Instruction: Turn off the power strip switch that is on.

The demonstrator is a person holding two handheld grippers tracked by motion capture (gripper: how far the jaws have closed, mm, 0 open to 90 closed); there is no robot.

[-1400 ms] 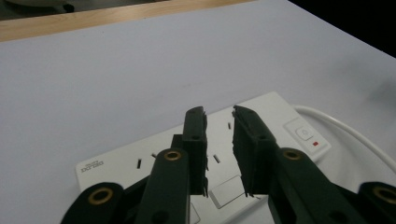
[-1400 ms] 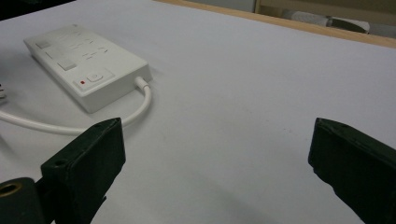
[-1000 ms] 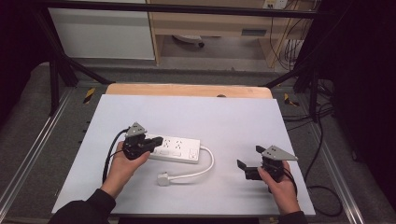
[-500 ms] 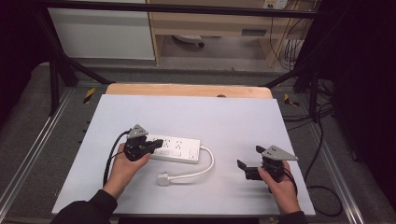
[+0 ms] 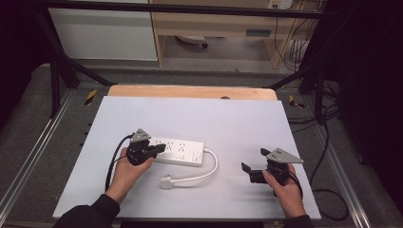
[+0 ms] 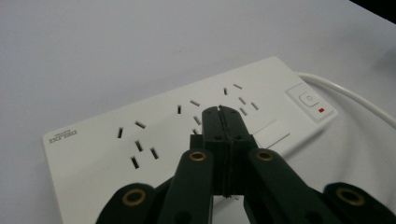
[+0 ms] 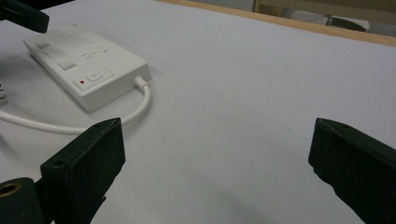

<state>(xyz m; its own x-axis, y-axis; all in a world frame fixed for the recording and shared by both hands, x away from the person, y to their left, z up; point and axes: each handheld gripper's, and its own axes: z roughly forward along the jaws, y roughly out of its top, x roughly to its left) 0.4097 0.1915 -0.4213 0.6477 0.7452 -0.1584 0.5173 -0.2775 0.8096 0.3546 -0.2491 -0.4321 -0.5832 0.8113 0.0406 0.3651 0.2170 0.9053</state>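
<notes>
A white power strip (image 5: 178, 152) lies flat at the left middle of the white tabletop (image 5: 199, 116). Its white cable (image 5: 212, 165) curls round to a plug (image 5: 166, 182) lying in front of it. My left gripper (image 5: 159, 148) is shut with nothing between its jaws. Its closed tip (image 6: 220, 112) hangs just over the strip (image 6: 159, 126) among the socket slots, short of the switch (image 6: 308, 99). Whether it touches the strip I cannot tell. My right gripper (image 5: 252, 172) rests low at the right of the table, open and wide (image 7: 219, 158), pointing toward the strip (image 7: 88, 65).
A wooden edge (image 5: 190, 91) borders the far side of the tabletop. Metal rails (image 5: 33, 156) run along both sides, with loose cables (image 5: 328, 156) on the floor to the right. Bare white surface lies between the strip and the right gripper.
</notes>
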